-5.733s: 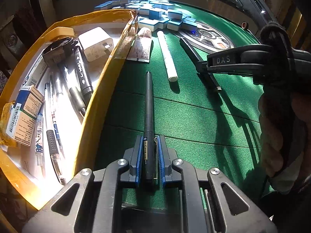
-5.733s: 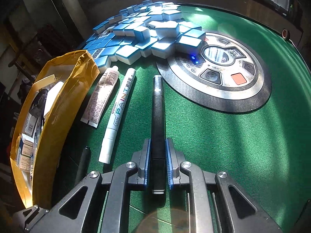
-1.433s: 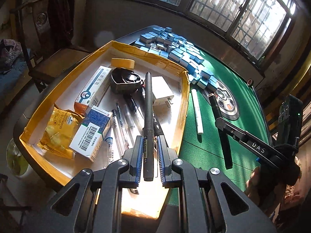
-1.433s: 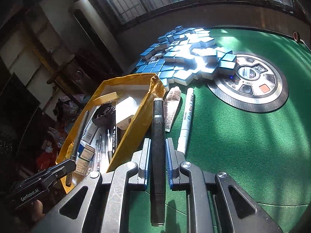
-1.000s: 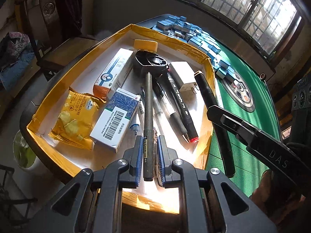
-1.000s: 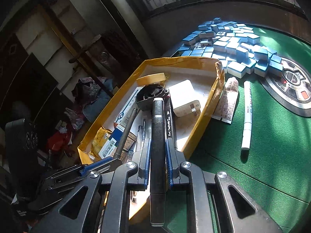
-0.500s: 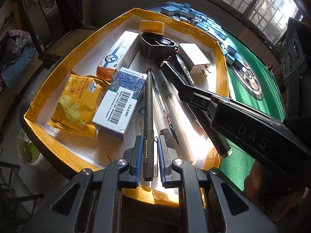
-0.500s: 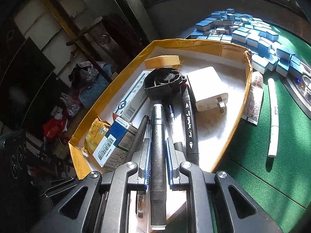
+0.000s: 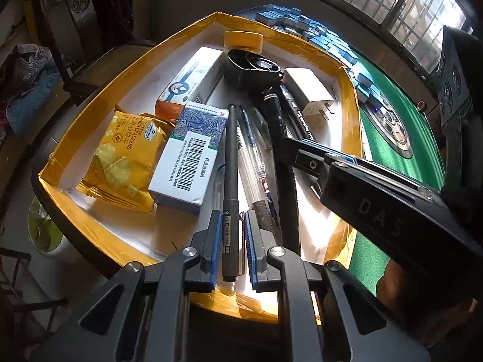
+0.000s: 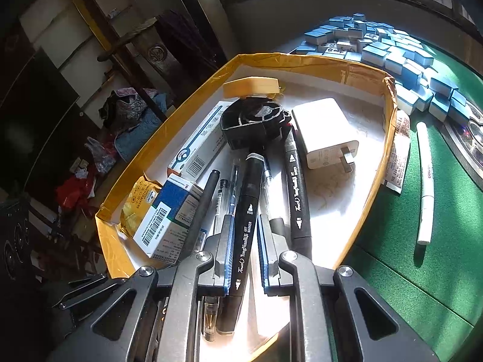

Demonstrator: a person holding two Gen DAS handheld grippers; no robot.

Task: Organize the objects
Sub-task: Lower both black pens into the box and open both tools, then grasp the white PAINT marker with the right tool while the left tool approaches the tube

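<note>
Over the yellow-rimmed tray (image 9: 120, 75) at the green surface's (image 10: 422, 271) edge, the left hand-held gripper (image 9: 231, 241) clamps a slim grey pen (image 9: 231, 157); the right hand-held gripper (image 10: 244, 247) clamps a black marker (image 10: 247, 211).

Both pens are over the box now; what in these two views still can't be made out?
- Left view: right gripper covers the marker lower down, so its tip touching the box is hidden.
- Right view: left gripper out of frame; thin pen cut off by the right gripper.
- Right view: tube print too small.
</note>
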